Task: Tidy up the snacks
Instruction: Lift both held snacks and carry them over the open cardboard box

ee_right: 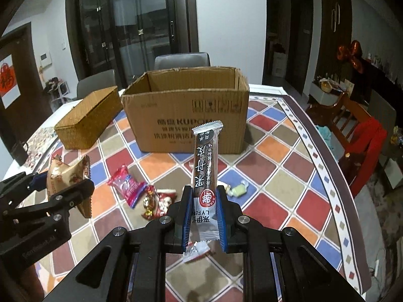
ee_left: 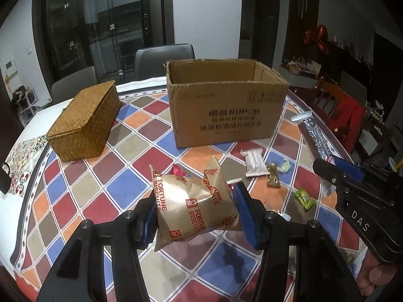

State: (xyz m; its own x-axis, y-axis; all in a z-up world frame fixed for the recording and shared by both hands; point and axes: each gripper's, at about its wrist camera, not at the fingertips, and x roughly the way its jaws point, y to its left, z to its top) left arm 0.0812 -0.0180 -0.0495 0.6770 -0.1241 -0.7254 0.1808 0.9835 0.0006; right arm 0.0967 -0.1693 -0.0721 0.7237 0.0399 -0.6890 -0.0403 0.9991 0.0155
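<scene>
My left gripper (ee_left: 195,209) is shut on a tan "Fortune Biscuits" packet (ee_left: 191,191), held above the tiled table (ee_left: 131,161). The right wrist view shows that same gripper (ee_right: 58,188) and packet (ee_right: 65,176) at the left edge. My right gripper (ee_right: 203,201) is shut on the lower end of a long dark snack bar (ee_right: 205,161), which stands upright. From the left wrist view this gripper (ee_left: 335,171) and bar (ee_left: 314,136) sit at the far right. An open cardboard box (ee_left: 226,110) (ee_right: 186,120) stands behind both; its inside is hidden.
A closed wicker basket (ee_left: 85,120) (ee_right: 88,118) sits left of the box. Loose snacks lie in front of it: a white packet (ee_left: 254,163), a green candy (ee_left: 304,197), a red packet (ee_right: 127,186), a pale candy (ee_right: 238,190). Grey chairs (ee_right: 181,60) stand behind the table.
</scene>
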